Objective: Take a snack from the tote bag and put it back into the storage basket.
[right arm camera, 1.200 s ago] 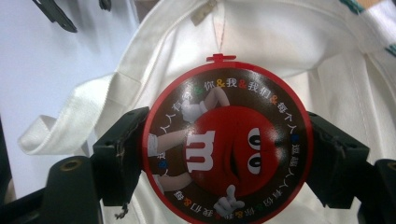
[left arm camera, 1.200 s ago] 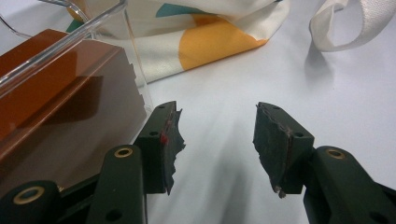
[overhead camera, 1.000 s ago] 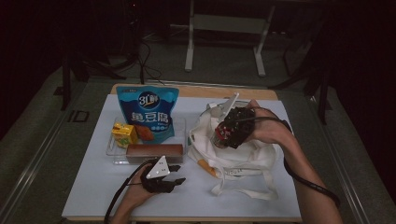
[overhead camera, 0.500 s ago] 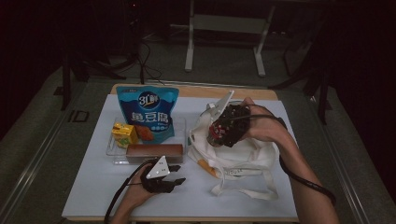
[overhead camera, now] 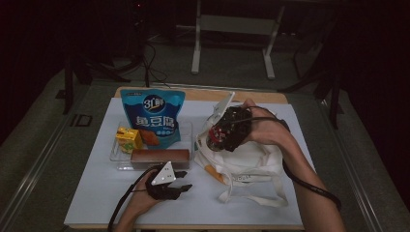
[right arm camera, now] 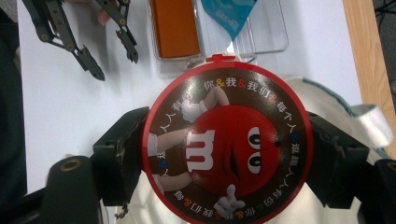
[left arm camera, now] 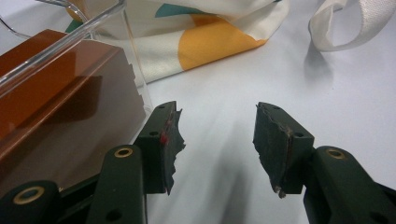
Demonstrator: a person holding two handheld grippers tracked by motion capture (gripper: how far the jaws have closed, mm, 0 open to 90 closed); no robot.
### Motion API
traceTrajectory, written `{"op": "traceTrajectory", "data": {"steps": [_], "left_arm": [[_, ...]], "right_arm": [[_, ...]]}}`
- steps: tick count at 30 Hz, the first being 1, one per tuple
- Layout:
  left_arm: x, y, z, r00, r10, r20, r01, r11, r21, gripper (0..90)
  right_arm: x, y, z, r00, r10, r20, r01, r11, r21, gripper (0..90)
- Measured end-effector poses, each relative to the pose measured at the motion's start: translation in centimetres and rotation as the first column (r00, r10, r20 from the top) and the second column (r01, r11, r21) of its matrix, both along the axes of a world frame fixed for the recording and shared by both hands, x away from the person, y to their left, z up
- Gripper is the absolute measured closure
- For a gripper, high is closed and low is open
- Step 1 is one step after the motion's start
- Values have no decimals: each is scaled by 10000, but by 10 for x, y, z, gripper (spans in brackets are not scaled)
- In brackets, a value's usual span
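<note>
Red-lidded candy tub (right arm camera: 225,144) feels rigid, slick; my right gripper (overhead camera: 227,130) pinches its round sides squarely, while left gripper (left arm camera: 217,144) rests spread.

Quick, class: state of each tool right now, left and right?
Left tool: open, holding nothing, low over the white table.
Right tool: closed on the round M&M's candy tub, above the cloth bag.
</note>
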State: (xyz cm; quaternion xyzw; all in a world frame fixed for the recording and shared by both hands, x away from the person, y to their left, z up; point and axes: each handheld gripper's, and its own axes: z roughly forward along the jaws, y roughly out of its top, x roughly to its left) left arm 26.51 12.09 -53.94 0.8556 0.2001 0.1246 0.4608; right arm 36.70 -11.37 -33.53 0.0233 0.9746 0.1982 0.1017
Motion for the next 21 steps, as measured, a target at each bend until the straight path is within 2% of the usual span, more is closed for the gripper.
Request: {"op": "traceTrajectory", "data": {"steps": [21], "left_arm": [[0,0,0,10000,-29,-20,29,10000,-14,503]], "right_arm": [[-1,28,5,9991,431,-40,-431,9990,-92,238]]}}
